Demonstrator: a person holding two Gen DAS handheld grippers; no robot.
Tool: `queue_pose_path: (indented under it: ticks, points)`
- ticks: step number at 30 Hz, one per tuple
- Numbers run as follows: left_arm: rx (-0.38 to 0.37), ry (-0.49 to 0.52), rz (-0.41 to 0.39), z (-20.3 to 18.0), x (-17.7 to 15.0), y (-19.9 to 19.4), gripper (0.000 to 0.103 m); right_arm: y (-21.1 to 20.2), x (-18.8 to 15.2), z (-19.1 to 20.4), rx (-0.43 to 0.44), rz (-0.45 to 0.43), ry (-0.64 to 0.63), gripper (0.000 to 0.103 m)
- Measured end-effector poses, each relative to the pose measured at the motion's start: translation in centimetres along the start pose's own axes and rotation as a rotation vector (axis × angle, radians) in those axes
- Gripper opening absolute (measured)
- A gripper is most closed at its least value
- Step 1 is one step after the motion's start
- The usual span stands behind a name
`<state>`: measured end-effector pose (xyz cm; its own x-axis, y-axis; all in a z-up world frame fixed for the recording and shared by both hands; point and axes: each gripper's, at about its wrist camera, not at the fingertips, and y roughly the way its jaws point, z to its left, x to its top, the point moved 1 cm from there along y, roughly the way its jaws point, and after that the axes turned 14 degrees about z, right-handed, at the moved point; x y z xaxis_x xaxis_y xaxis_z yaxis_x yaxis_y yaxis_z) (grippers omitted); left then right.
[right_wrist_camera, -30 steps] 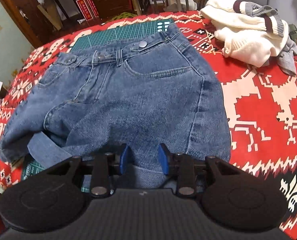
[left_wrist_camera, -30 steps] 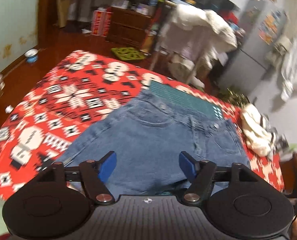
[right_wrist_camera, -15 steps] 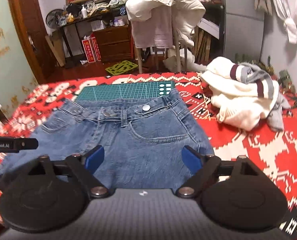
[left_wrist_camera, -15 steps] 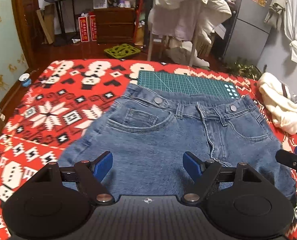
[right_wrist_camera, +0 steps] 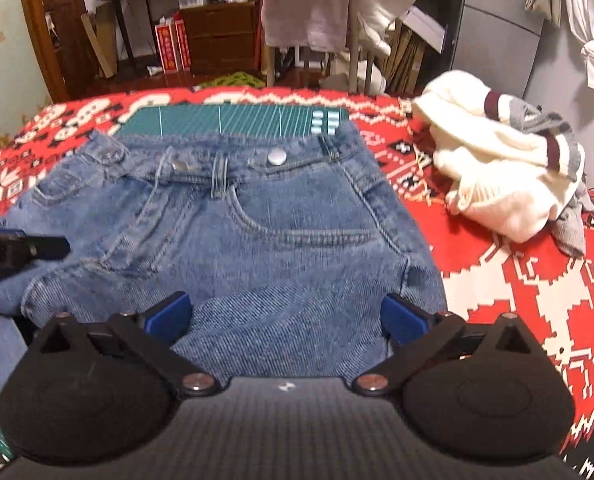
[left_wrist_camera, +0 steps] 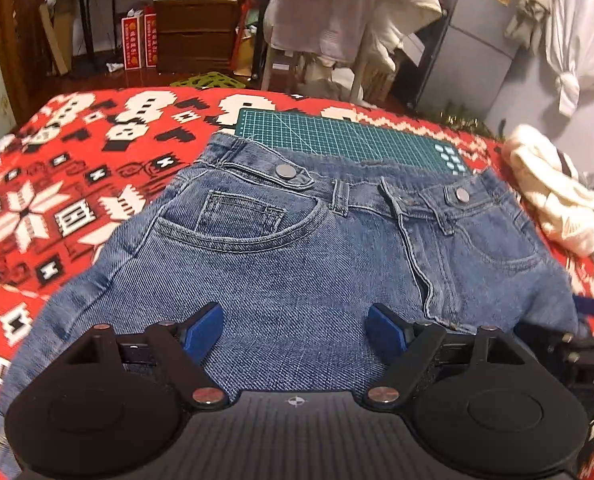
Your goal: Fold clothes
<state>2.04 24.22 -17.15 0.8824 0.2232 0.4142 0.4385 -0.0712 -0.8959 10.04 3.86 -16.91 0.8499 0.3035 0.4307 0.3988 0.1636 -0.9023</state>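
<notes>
A pair of blue denim jeans (left_wrist_camera: 297, 248) (right_wrist_camera: 257, 220) lies front side up on the red patterned blanket, waistband at the far side, legs folded under. My left gripper (left_wrist_camera: 297, 330) hovers open over the near left part of the jeans, nothing between its blue pads. My right gripper (right_wrist_camera: 285, 318) is open too, over the near right part beside the right pocket. Each gripper shows at the edge of the other's view.
A green cutting mat (left_wrist_camera: 337, 136) (right_wrist_camera: 233, 120) lies under the waistband. A cream sweater with striped cuffs (right_wrist_camera: 505, 172) (left_wrist_camera: 553, 192) is heaped to the right. The red blanket (left_wrist_camera: 57, 200) covers the surface. A chair draped with clothes (right_wrist_camera: 329, 12) stands beyond the far edge.
The right gripper, shut on the hem of the jeans a second ago, has let go and opened wide. Both views have risen and levelled out over the jeans.
</notes>
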Motion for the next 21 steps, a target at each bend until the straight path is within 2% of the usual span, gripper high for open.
queue_pose_path:
  ticks: [4,9,17,21]
  points:
    - [0.016,0.014,0.019,0.2,-0.2,0.6,0.096,0.9,-0.5,0.2,-0.015,0.041,-0.011,0.103]
    - [0.035,0.024,0.008,0.3,-0.6,0.9,0.103,1.2,-1.3,-0.1,-0.002,0.014,0.016,0.103]
    - [0.081,0.039,-0.011,-0.3,-1.0,1.3,0.103,1.0,-2.2,0.4,-0.031,-0.036,0.018,0.103]
    - [0.077,0.052,0.014,-0.2,-0.4,1.2,0.103,0.9,-1.8,0.2,-0.025,-0.006,0.021,0.103]
